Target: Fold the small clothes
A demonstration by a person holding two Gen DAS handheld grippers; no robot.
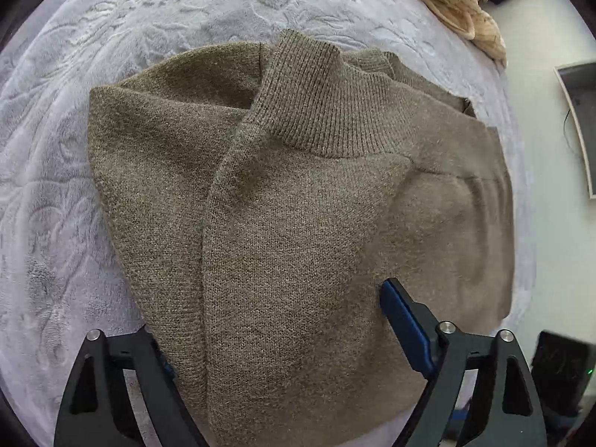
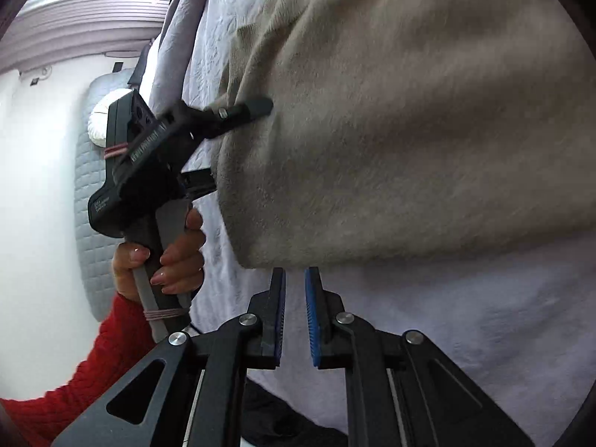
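Observation:
An olive-brown knit sweater [image 1: 290, 201] lies partly folded on a pale lavender bedspread [image 1: 111, 37], its ribbed collar [image 1: 316, 104] pointing up. My left gripper [image 1: 275, 320] is open wide over the sweater's lower part; the left finger is partly under the cloth edge, the right finger [image 1: 404, 320] rests on top. In the right wrist view the sweater [image 2: 409, 119] looks beige. My right gripper [image 2: 295, 279] is nearly shut with a narrow gap and holds nothing, just below the sweater's edge. The left gripper [image 2: 257, 108] also shows there, its fingers straddling the cloth edge.
A cream woven item [image 1: 458, 3] lies at the bed's far right corner. A grey framed panel [image 1: 577, 123] and a dark device [image 1: 558, 372] are on the floor to the right. A hand [image 2: 167, 260] with a red sleeve [image 2: 74, 372] holds the left gripper's handle.

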